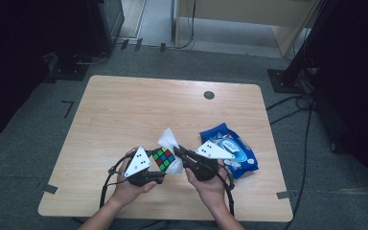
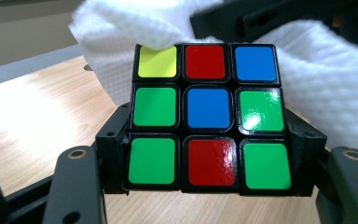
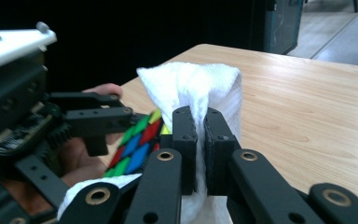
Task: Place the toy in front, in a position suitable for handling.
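A colour puzzle cube [image 1: 163,159] [image 2: 207,116] is clamped between the jaws of my left gripper [image 1: 157,165] [image 2: 207,154], its green, red and blue face turned up. A white cloth [image 1: 169,142] [image 2: 121,28] [image 3: 193,88] drapes against the cube's far side. My right gripper [image 1: 181,154] [image 3: 201,154] is shut on a fold of that cloth, right beside the cube [image 3: 137,142]. The cloth's upper part stands up above the jaws.
A blue snack bag [image 1: 235,148] lies on the wooden table [image 1: 124,110] just right of my right hand. A small dark round cap [image 1: 209,95] is set in the tabletop at the back. Cables and stands surround the table on the floor.
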The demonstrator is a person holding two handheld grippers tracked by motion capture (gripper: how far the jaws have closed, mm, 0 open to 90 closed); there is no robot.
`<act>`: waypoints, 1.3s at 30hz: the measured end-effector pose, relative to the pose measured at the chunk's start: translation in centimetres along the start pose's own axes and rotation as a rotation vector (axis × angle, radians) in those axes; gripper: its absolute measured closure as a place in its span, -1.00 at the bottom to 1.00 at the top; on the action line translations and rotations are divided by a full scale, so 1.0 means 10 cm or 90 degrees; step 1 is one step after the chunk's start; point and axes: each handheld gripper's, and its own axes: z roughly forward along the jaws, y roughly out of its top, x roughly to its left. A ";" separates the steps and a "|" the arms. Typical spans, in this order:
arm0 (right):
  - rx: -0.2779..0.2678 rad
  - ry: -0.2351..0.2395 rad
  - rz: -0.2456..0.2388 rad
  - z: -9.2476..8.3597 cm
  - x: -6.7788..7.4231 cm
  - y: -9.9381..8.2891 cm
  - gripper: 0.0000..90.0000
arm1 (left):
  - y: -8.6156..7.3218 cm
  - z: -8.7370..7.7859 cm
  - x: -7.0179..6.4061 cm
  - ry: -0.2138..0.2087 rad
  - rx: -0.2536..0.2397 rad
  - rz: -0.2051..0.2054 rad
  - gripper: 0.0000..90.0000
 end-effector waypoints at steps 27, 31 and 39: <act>0.058 -0.083 0.034 0.03 -0.36 -0.13 0.49 | -0.04 -0.03 0.12 0.026 -0.001 -0.005 -0.24; 0.046 -0.044 0.079 0.01 -0.28 -0.05 0.15 | -0.04 -0.02 0.12 0.029 -0.001 -0.002 -0.24; 0.050 0.037 0.209 0.03 -0.19 0.04 -0.51 | -0.07 0.01 0.10 0.042 0.004 0.000 -0.24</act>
